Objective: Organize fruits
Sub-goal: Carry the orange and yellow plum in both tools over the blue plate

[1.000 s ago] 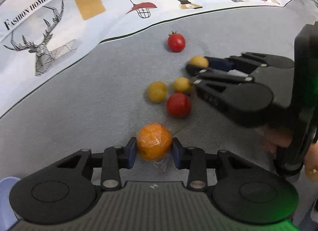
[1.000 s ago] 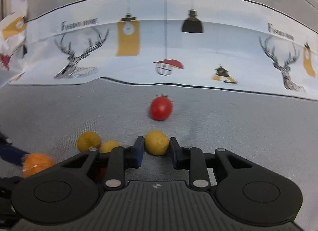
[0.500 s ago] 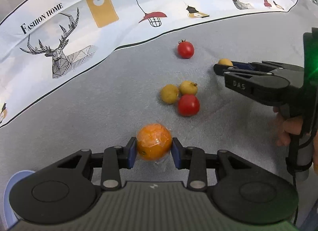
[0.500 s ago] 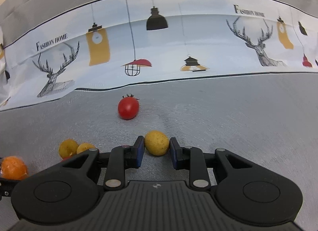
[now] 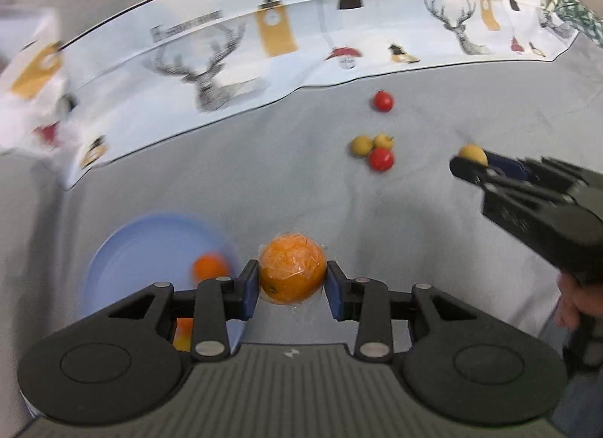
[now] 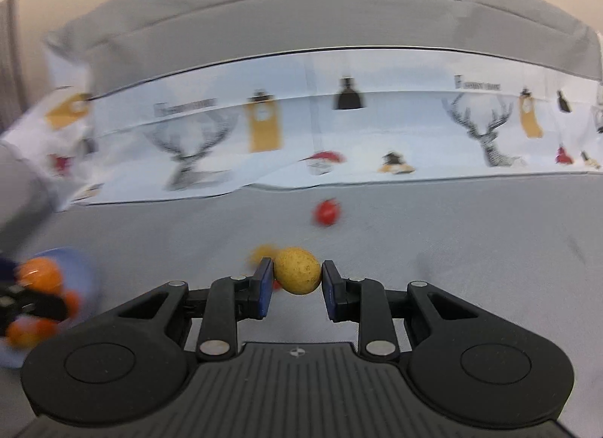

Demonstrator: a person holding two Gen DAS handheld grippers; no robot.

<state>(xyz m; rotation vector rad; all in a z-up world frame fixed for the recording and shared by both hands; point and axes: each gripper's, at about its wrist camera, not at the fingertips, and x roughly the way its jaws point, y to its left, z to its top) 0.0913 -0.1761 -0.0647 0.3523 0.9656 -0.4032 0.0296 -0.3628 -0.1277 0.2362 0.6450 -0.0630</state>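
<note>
Left wrist view: the left gripper (image 5: 293, 284) is pointing steeply downward over the grey cloth (image 5: 264, 174), its blue pads clamping a plastic-wrapped orange (image 5: 292, 267) on both sides. A light blue plate (image 5: 124, 249) is lying just left of the fingers and is holding another orange fruit (image 5: 209, 267), blurred; more orange fruit is showing under the left finger linkage. Farther out on the cloth, two small yellow fruits (image 5: 372, 143) and a red tomato (image 5: 381, 159) are touching in a cluster, with a second red tomato (image 5: 383, 101) lying apart beyond them, near the printed deer-and-lamp cloth (image 5: 226, 61). At the right edge, the right gripper (image 5: 471, 163) is reaching in sideways, pinching a small yellow fruit (image 5: 472, 153) at its tip, with part of the person's hand (image 5: 576, 306) gripping its handle. Right wrist view: the right gripper (image 6: 293, 279) is tilting less steeply downward, its pads closing tight on the speckled yellow fruit (image 6: 297, 270), a detail only glimpsed in the other view. Behind it, a blurred yellow fruit (image 6: 262, 252) and the lone tomato (image 6: 326, 213) are lying on the cloth. At the left edge, the plate (image 6: 84, 268) and its orange fruits are appearing heavily blurred, with the left gripper's dark fingers over them; its grip cannot be told from here.
</note>
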